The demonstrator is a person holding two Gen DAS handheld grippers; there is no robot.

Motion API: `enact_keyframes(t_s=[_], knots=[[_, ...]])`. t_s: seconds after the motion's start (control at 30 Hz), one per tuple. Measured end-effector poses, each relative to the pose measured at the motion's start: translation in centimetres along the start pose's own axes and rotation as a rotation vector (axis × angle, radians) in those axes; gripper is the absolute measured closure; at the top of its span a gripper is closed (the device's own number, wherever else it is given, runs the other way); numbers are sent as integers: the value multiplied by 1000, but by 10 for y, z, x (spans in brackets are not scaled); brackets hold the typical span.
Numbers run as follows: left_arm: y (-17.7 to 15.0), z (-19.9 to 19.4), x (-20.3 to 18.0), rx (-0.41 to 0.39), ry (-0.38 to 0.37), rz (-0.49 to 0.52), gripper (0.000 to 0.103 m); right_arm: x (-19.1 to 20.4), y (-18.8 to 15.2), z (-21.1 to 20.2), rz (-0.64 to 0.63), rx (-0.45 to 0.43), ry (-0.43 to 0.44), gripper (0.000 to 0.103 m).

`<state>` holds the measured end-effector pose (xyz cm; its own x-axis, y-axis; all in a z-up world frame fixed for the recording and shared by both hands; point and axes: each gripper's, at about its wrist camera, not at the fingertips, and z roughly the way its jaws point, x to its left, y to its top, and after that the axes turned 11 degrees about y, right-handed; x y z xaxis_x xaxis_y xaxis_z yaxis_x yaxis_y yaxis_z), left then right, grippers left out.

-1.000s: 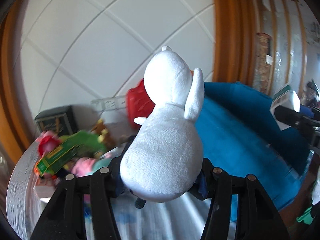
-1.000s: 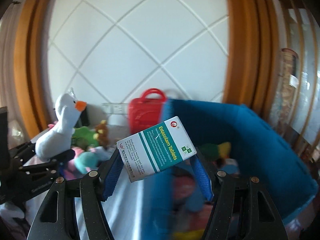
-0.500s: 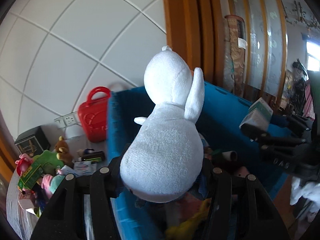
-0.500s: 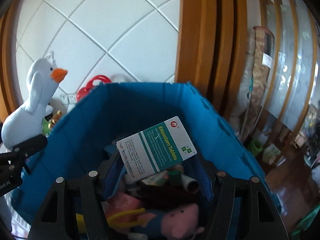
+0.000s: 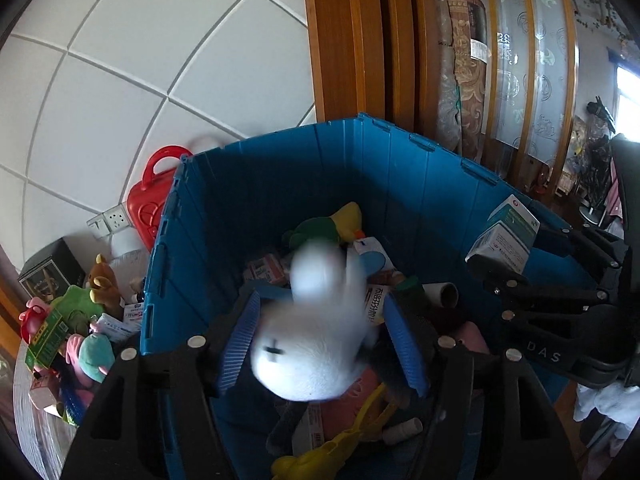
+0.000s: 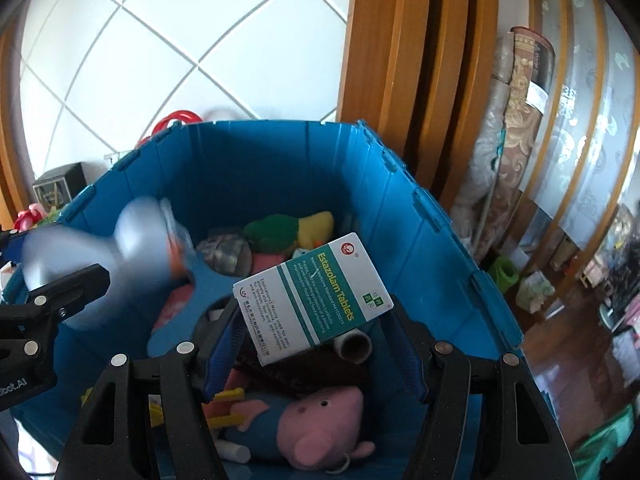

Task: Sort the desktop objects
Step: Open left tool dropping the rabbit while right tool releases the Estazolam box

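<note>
Left gripper point(image 5: 320, 336): jaws now spread wide over the blue crate point(image 5: 400, 168); the white plush goose point(image 5: 312, 344), clamped half a second ago, shows blurred between them, judged released and dropping in. Right gripper point(image 6: 312, 344): jaws still part-closed on the tablet box point(image 6: 312, 296), above the crate. Crate holds a pink pig plush point(image 6: 320, 420), a green-yellow plush point(image 6: 288, 228), cardboard tubes, cartons. Tabletop point(image 5: 36, 416) at left carries unsorted toys

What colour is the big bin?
The bin is blue, inside and out; it shows best in the right wrist view.
</note>
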<state>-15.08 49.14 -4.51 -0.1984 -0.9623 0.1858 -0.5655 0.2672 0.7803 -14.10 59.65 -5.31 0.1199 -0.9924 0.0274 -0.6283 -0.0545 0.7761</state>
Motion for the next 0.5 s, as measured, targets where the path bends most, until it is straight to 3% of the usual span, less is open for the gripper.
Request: enact_keyframes(t_s=[0.2,0.23,0.3,0.5], knots=[[-1,2,4,3,-1,-16,39,-2,2,3,-8,23,-18,33],[-1,2,5,2,-1,-18,39,-3,1,2,-4,23,-19,31],[-2,1,7,1,3,-21,39,-5,0,1,6,19,-20,11],[-5,-6,17,-19,1,-39,39,-4,1,-12,11,-16,-22,7]])
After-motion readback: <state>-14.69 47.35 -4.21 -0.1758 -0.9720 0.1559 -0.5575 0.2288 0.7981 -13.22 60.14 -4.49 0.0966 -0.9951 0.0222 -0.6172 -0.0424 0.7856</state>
